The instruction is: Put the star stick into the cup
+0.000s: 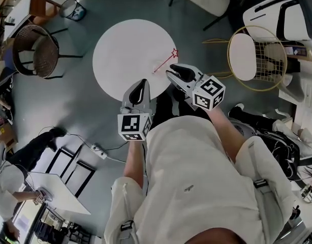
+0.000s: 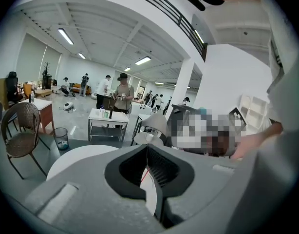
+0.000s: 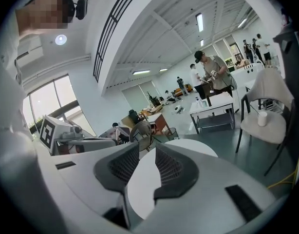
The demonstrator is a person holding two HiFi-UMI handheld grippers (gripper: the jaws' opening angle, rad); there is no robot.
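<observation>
Star stick [image 1: 164, 62] lies flat on the round white desk [image 1: 120, 55], its long axis slanting from lower left up to the star at upper right, just above the right tongs [image 1: 176, 75], which are parted, empty and nearer than the left tongs [image 1: 141, 87], clenched on nothing.

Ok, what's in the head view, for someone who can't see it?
From above, a person holds the left gripper and right gripper, both empty, at the near edge of a round white table; a red star stick lies on it just beyond the right one. Chairs stand around it.
</observation>
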